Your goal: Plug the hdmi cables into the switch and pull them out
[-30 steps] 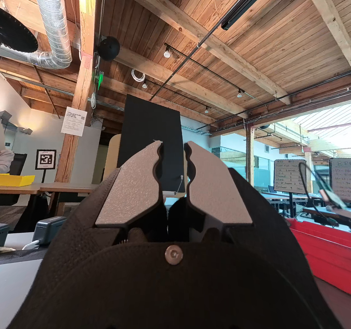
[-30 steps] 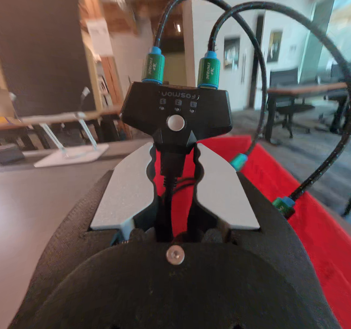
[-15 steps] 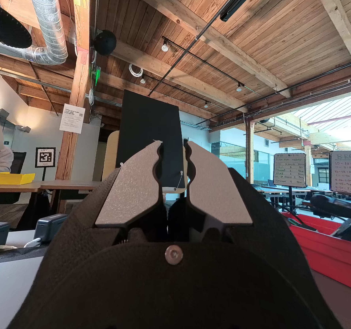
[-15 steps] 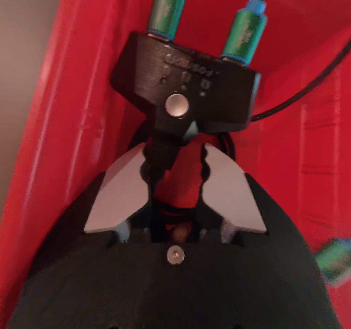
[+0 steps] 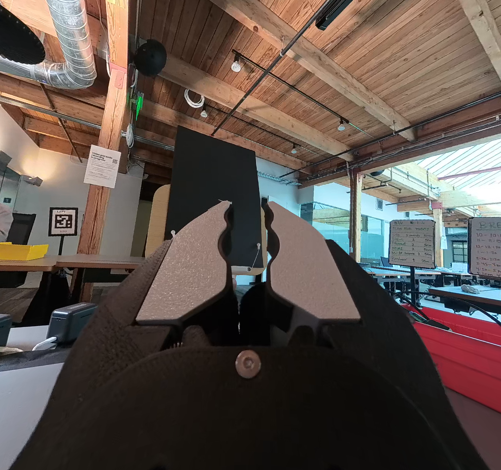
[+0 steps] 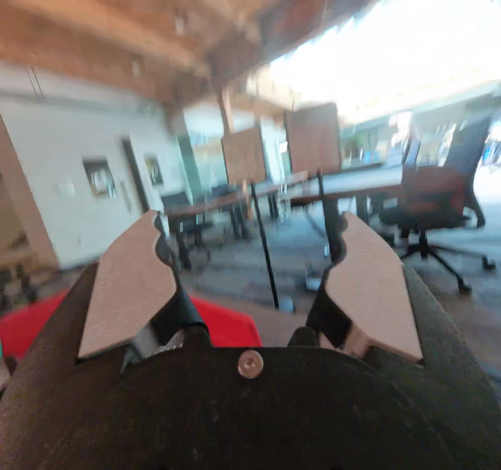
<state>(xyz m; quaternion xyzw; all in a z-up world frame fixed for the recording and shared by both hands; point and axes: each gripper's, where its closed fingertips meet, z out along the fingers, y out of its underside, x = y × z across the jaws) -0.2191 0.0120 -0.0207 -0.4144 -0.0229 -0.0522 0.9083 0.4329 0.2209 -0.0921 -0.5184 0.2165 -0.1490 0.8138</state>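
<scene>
The jaws of the right gripper (image 6: 249,219) stand wide apart with nothing between them, pointed across a blurred office over the red bin (image 6: 230,329). The jaws of the left gripper (image 5: 248,207) are nearly together, a narrow gap left, empty, tilted up toward a black panel (image 5: 214,185). In the left wrist view a black HDMI cable (image 5: 461,305) arcs over the red bin's rim; the switch is not visible.

Right gripper (image 6: 249,218) now spread wide and empty, switch and cables gone from between fingers, swung up off red bin (image 6: 230,324) at 6 o'clock.
</scene>
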